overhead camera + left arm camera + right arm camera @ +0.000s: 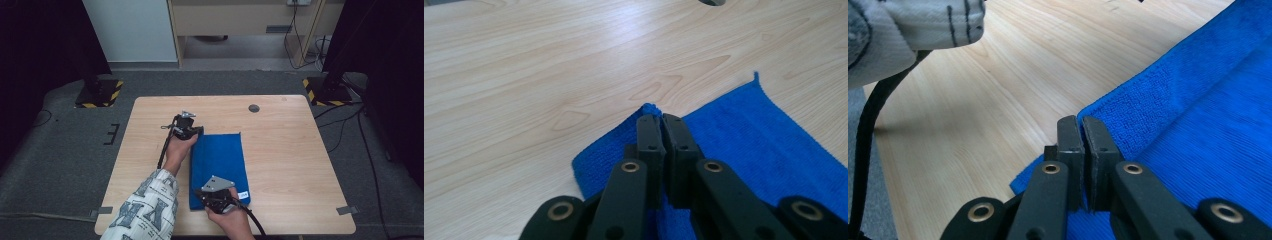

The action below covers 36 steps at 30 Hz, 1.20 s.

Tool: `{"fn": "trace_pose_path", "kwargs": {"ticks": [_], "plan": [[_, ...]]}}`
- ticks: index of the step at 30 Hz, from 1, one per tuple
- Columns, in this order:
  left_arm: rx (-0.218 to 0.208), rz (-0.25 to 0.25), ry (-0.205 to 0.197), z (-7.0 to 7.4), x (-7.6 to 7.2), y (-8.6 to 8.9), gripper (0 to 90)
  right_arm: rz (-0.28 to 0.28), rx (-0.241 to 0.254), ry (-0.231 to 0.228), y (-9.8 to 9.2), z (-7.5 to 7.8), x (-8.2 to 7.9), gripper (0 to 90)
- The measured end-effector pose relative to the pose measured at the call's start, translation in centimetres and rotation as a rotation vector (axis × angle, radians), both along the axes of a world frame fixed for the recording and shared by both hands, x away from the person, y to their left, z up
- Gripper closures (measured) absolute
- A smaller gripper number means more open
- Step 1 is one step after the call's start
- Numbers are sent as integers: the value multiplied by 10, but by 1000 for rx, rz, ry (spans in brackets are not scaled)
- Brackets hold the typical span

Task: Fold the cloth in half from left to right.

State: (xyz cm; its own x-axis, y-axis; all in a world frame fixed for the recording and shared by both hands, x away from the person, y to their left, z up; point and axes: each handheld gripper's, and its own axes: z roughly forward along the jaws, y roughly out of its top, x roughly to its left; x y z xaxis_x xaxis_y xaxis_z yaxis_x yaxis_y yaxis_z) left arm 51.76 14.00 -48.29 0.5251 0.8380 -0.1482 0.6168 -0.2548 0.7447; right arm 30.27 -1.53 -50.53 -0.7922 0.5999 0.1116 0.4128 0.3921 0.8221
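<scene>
A blue cloth (220, 160) lies folded in a long strip on the wooden table (295, 150). My left gripper (198, 131) is at the cloth's far left corner. In the left gripper view it (662, 120) is shut, with the corner of the cloth (764, 135) poking out past its tips. My right gripper (201, 194) is at the near left corner. In the right gripper view it (1080, 122) is shut too, with the cloth's (1208, 120) edge pinched low between the jaws.
A round cable hole (254, 108) sits near the table's far edge. A patterned sleeve (923, 20) and the left gripper's black cable (868, 130) hang over the table's left side. A small white label (243, 194) marks the cloth's near right corner.
</scene>
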Motion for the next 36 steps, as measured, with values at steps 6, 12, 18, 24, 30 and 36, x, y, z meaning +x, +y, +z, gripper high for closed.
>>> {"fn": "trace_pose_path", "kwargs": {"ticks": [6,12,18,24,30,36], "plan": [[18,-11,8,3,0,-20,867,-24,47,7,-24,3,2,874],[41,-16,-6,9,0,-41,867,-42,49,-3,-46,4,-1,874],[71,-25,0,6,-2,-60,869,-75,56,9,-69,-1,-7,874],[75,-31,4,3,-2,-75,868,-95,42,0,-86,-2,-8,873],[45,-36,7,-1,-1,-88,868,-94,36,2,-93,-2,-9,869],[48,-43,11,-4,-1,-97,868,-86,22,9,-93,-4,-11,864]]}}
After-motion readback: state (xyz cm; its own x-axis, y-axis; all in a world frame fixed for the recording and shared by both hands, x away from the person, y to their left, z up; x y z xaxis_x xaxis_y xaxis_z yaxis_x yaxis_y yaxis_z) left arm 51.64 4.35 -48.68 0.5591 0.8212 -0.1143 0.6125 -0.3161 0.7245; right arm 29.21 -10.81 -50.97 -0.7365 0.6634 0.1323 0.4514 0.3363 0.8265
